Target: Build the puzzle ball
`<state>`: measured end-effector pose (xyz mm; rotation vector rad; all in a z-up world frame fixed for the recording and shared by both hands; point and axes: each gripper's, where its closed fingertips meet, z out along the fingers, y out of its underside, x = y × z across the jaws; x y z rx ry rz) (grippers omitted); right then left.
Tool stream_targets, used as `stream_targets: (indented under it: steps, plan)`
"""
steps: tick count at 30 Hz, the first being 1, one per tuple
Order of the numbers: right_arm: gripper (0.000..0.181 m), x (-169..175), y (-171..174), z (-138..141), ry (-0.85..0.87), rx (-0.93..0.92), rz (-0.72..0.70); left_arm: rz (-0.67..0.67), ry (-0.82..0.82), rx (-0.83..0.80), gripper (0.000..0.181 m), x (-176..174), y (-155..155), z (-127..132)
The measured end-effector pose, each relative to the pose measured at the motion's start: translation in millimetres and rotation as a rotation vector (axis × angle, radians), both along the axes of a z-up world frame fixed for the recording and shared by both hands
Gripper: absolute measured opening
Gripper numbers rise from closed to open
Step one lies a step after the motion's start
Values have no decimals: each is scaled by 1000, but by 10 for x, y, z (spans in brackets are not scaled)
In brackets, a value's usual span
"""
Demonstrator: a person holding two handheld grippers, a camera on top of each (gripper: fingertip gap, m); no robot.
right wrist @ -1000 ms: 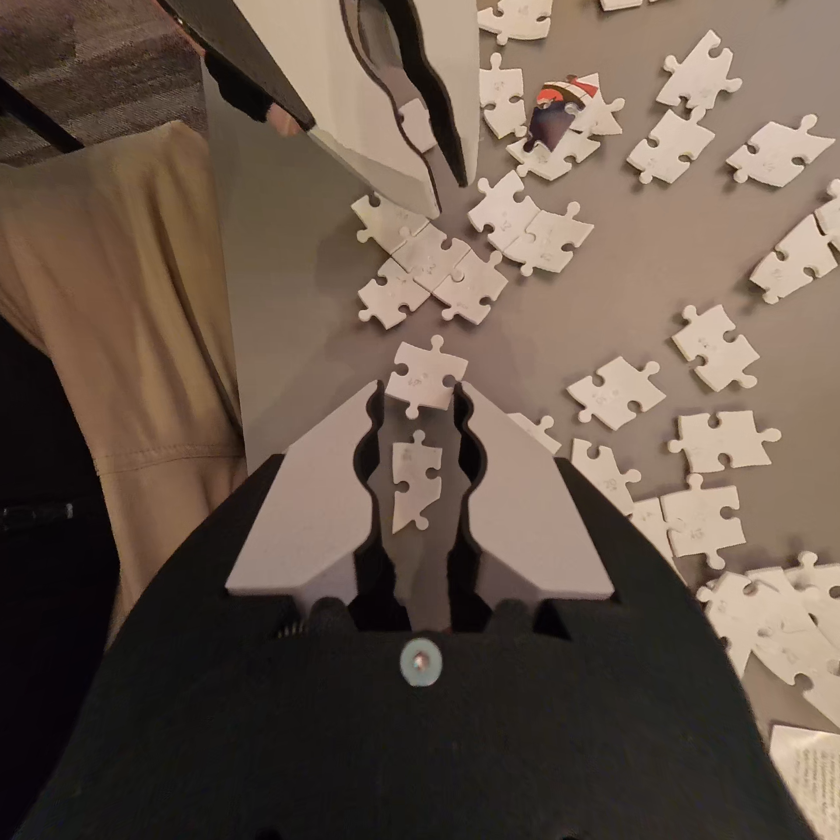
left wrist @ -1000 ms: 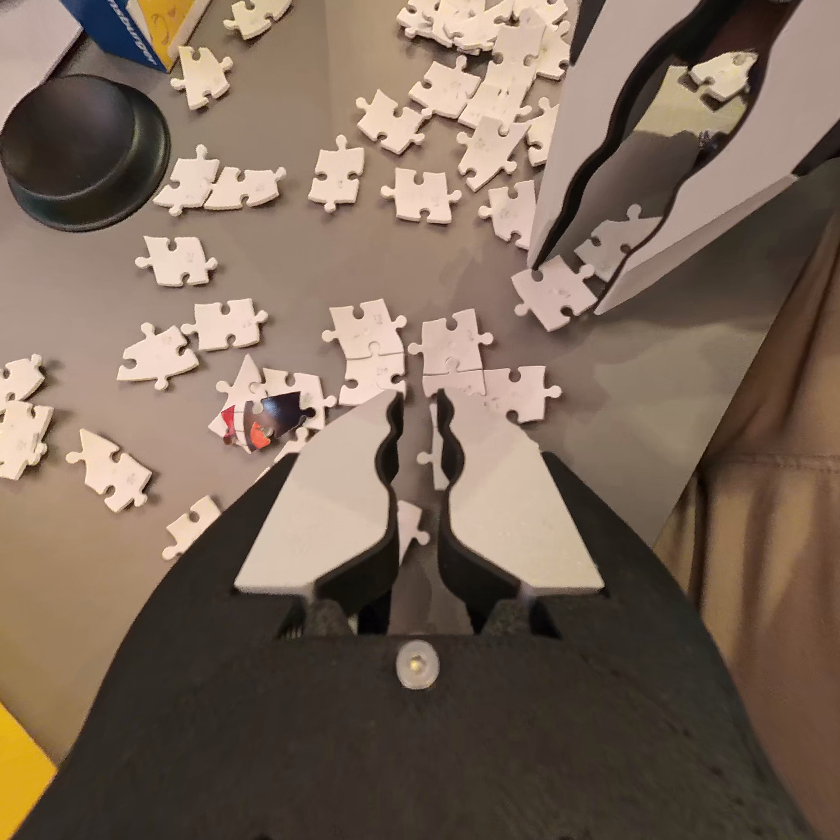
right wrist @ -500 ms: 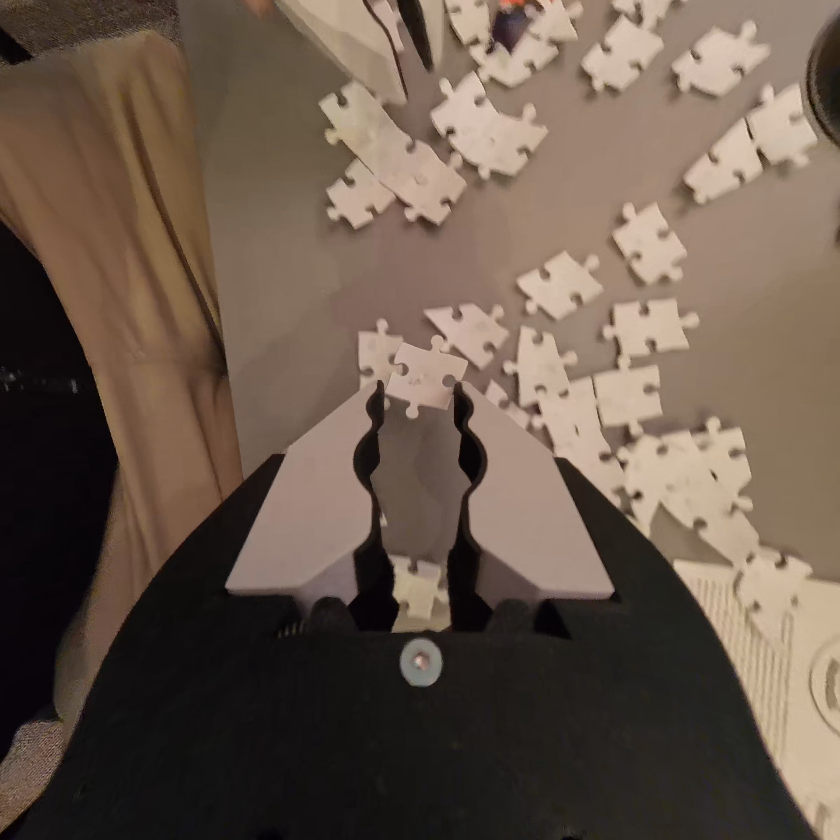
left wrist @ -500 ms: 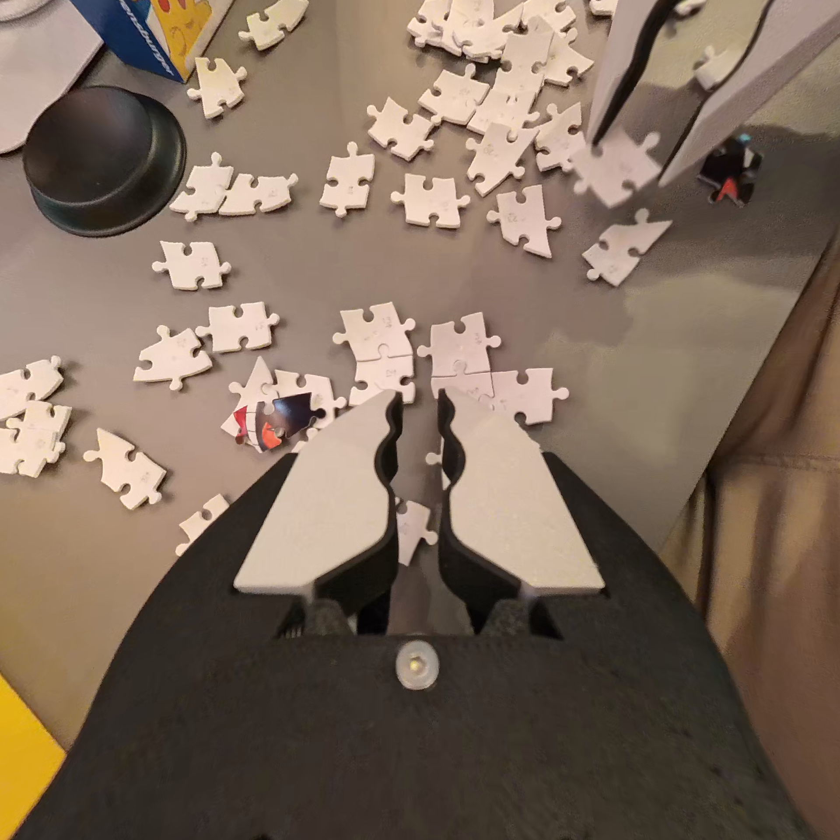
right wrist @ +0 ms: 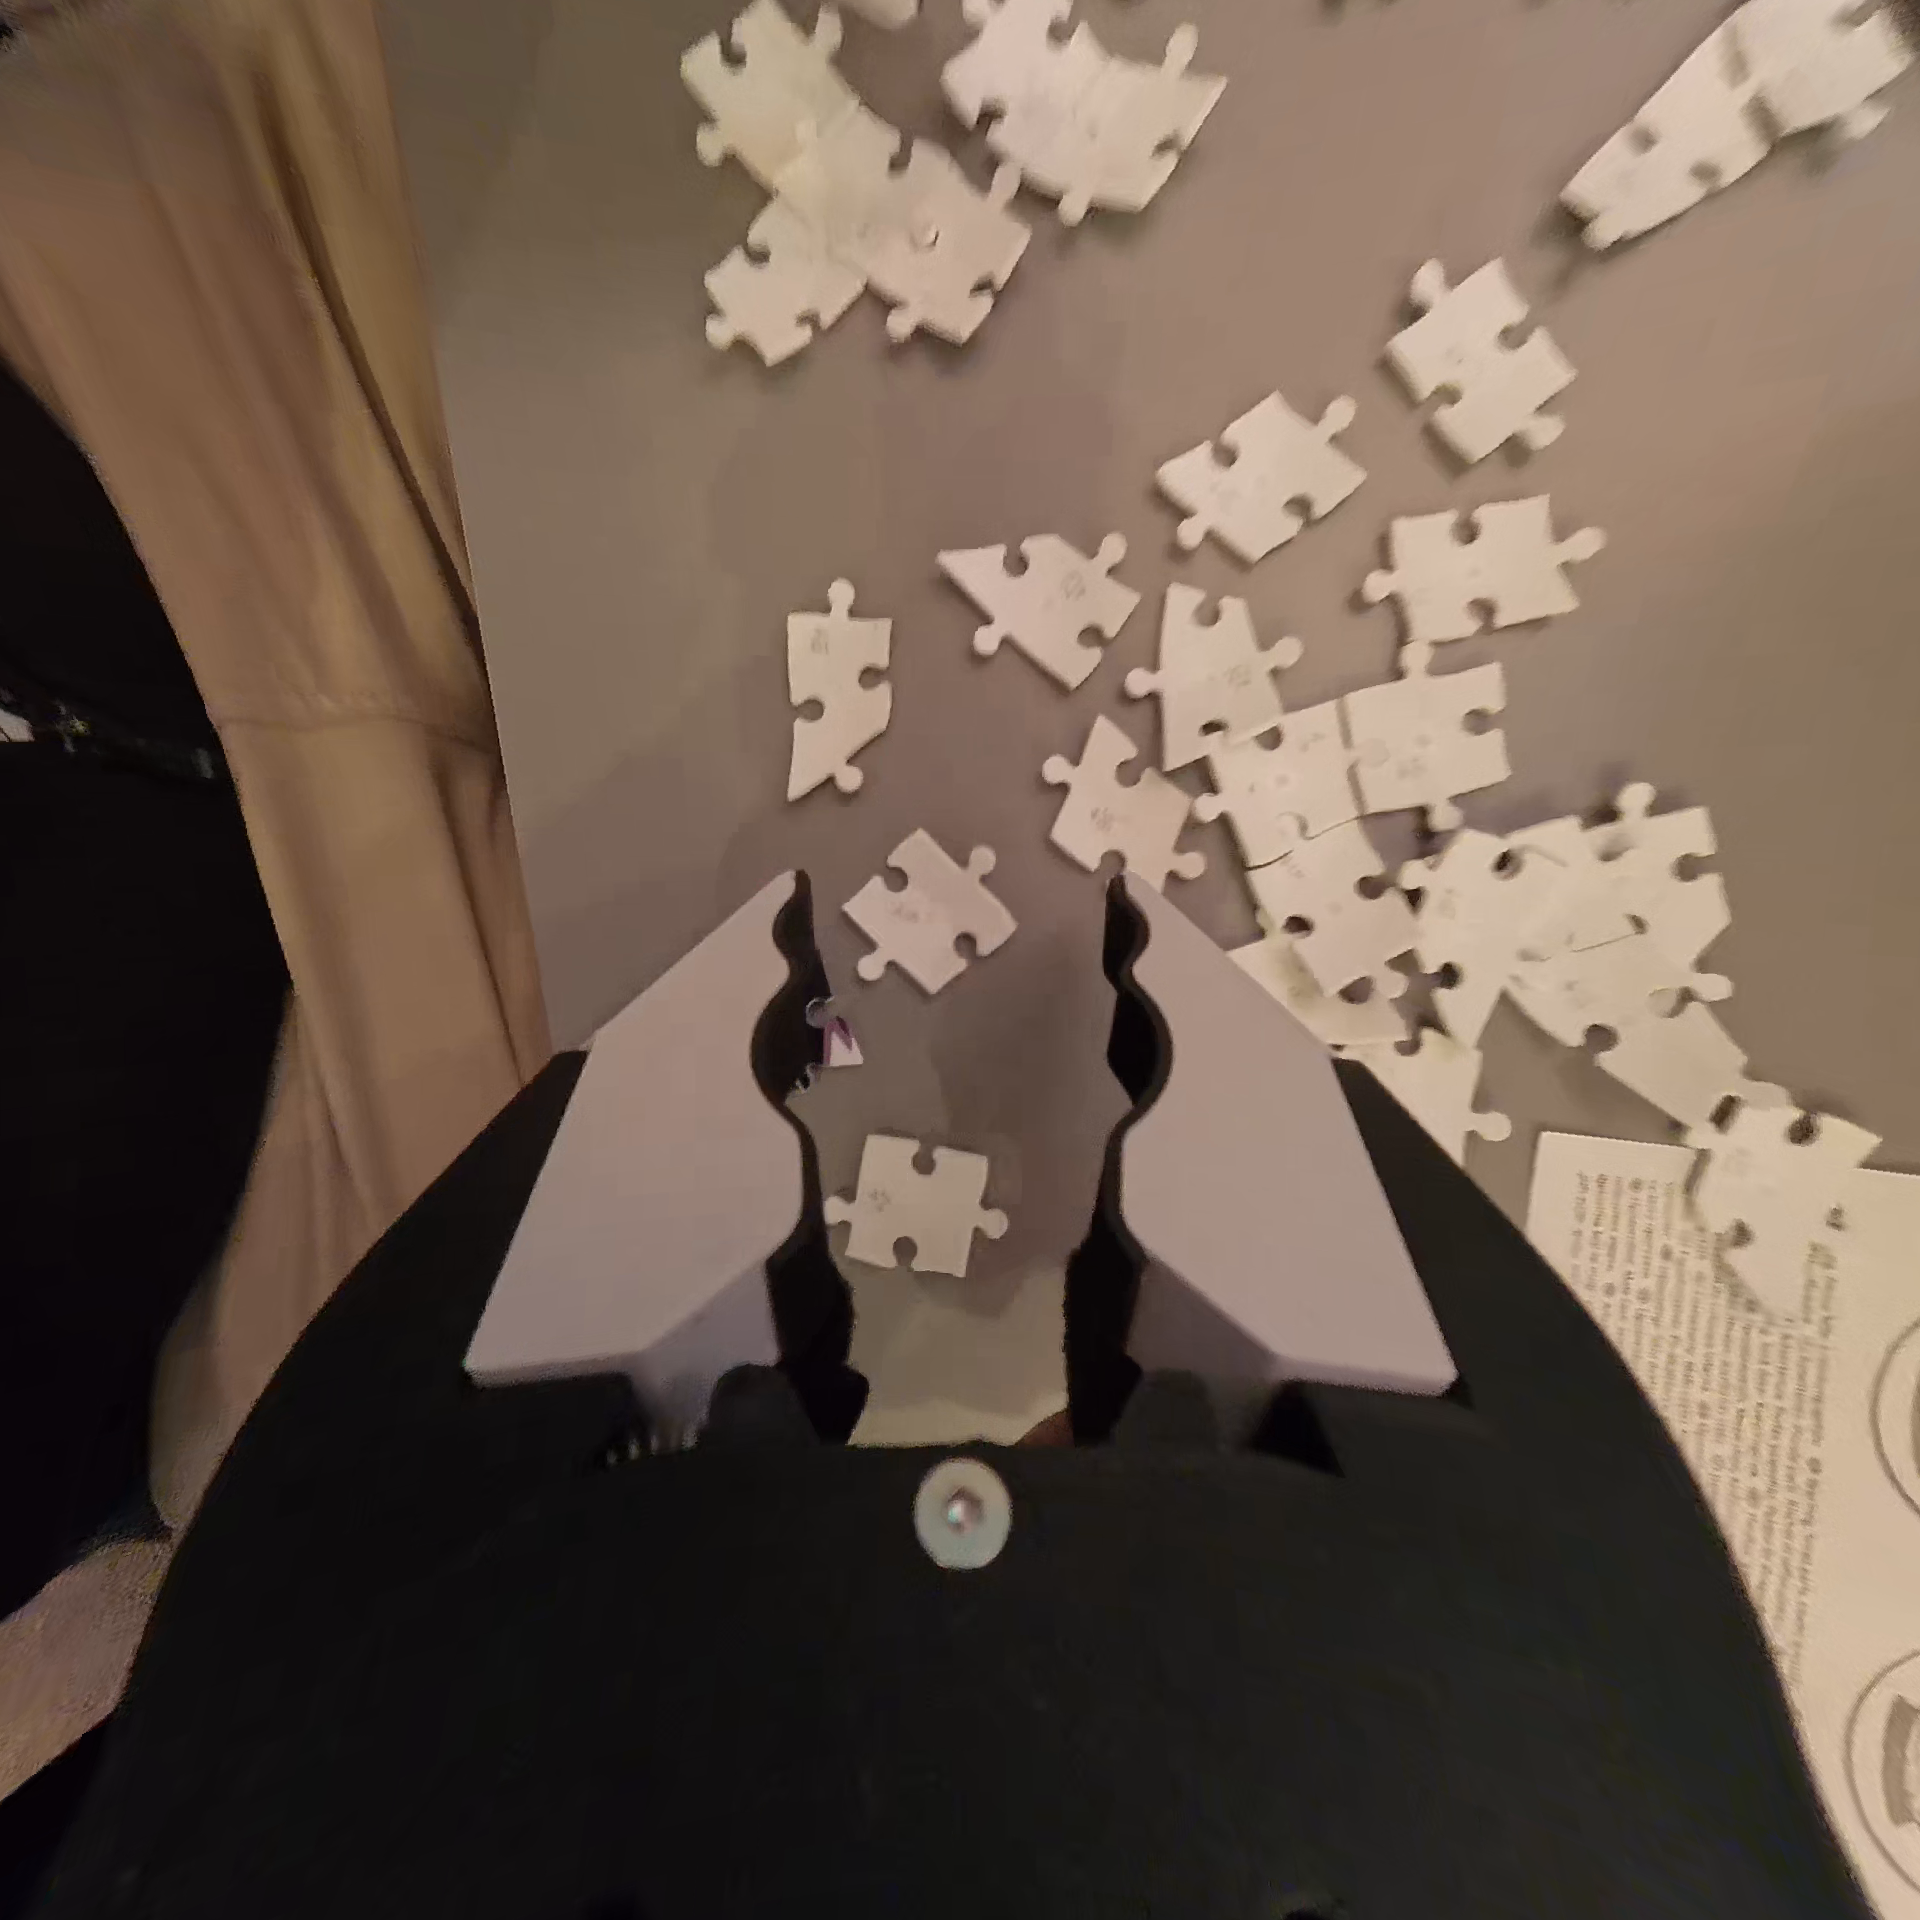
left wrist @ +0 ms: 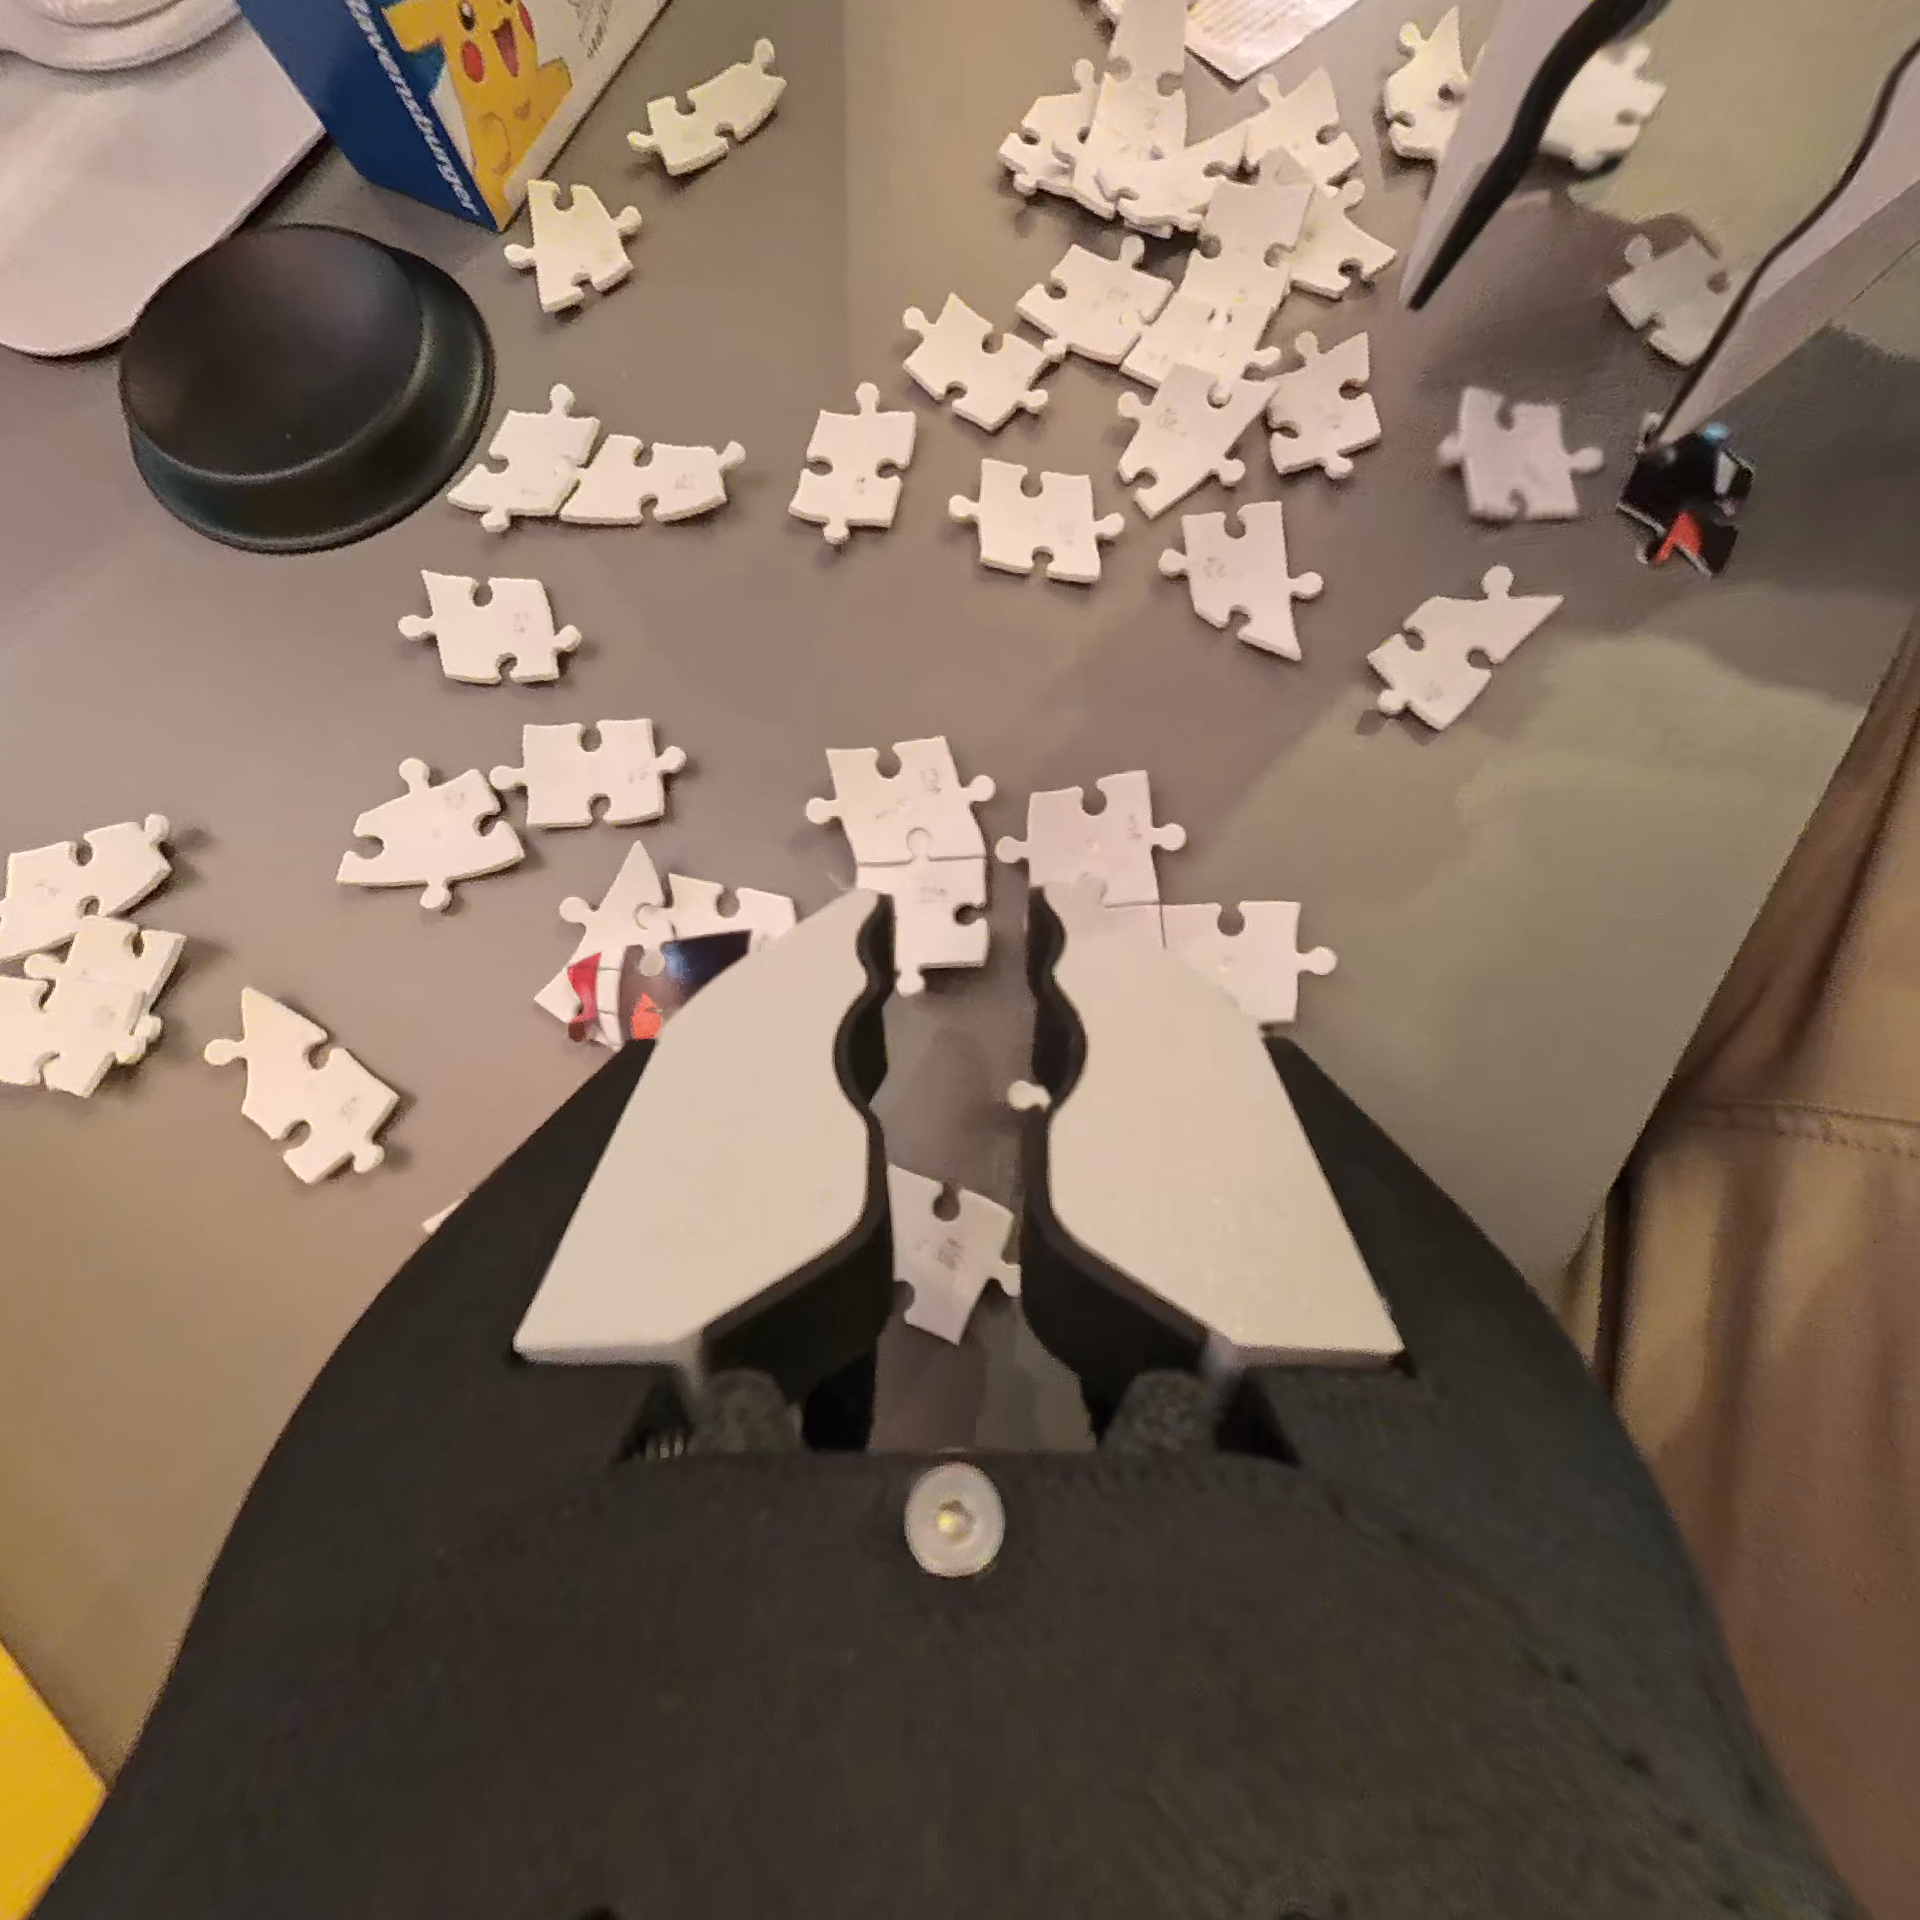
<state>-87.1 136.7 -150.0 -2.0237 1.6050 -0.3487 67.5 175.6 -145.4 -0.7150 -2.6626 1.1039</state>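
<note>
Many white puzzle pieces lie face down on the grey table point(left wrist: 727, 644). My left gripper point(left wrist: 956, 914) is open and empty, low over a small joined group of pieces point(left wrist: 914, 831) and a second joined group point(left wrist: 1101, 842). One loose piece point(left wrist: 951, 1247) shows between its fingers. My right gripper point(right wrist: 956, 883) is open wide and empty, with a white piece point(right wrist: 925, 909) lying on the table between its tips. It also shows at the top right of the left wrist view point(left wrist: 1548, 353), above that blurred piece point(left wrist: 1517, 457) and beside a face-up black and red piece point(left wrist: 1688, 499).
A black dome-shaped stand point(left wrist: 301, 384) and a blue and yellow box point(left wrist: 468, 83) stand at the far left. A printed leaflet point(right wrist: 1714, 1299) lies under a heap of pieces point(right wrist: 1558, 914). A person's beige trousers point(left wrist: 1766, 1143) border the table edge. Some 15 centimetres of space lies between my two pairs of fingers.
My right gripper carried a white piece away from the left gripper, then opened and let it go onto the table. My left gripper's fingers have parted a little wider.
</note>
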Motion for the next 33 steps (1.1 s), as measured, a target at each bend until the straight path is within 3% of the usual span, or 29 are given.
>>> stream_targets:
  steps: [1,11,26,33]
  plan:
    - [53,39,-45,45,-31,-5,-17,8,8,-8,24,6,-15,13]
    - [49,462,-584,185,-191,-70,-239,61,41,-59,33,88,-100,108]
    - [49,1135,-724,-38,-113,-105,-157,124,6,-115,27,229,-163,181]
    - [44,1421,-910,2,-144,-81,-201,163,13,-139,25,310,-196,222]
